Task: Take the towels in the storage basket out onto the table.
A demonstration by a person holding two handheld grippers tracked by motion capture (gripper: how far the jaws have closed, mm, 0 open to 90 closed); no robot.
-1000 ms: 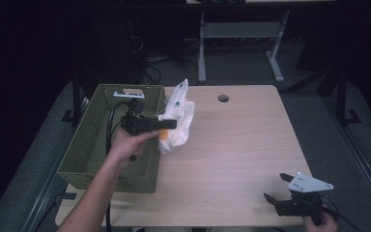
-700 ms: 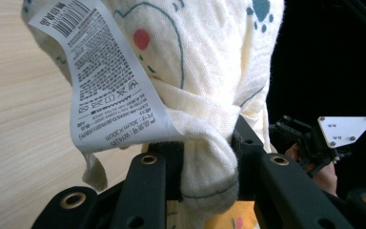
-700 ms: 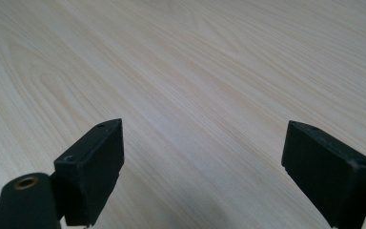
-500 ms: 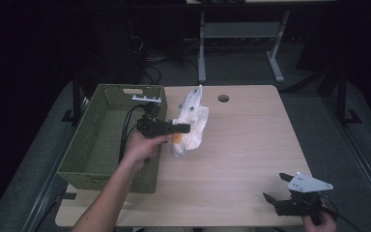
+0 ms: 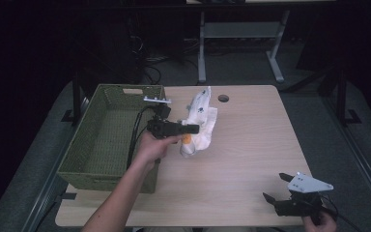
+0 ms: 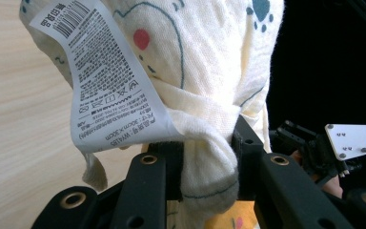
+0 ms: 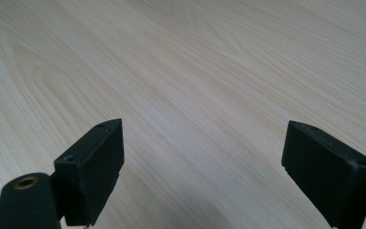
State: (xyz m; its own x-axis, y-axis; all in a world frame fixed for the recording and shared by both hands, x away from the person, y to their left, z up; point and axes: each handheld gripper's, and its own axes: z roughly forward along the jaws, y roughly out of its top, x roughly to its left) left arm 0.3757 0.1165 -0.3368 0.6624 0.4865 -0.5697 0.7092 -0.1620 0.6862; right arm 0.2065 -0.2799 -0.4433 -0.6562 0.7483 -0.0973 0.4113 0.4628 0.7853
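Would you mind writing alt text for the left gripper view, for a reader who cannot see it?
The left gripper has its two black jaws clamped on a bunched cream cloth printed with teal outlines and a red dot. A white care label with a barcode hangs from the cloth over the pale wooden table.

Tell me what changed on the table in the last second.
The left gripper, shut on the cloth, carried it from beside the basket a little farther right and toward the person. The right gripper stayed open at the table's near right corner.
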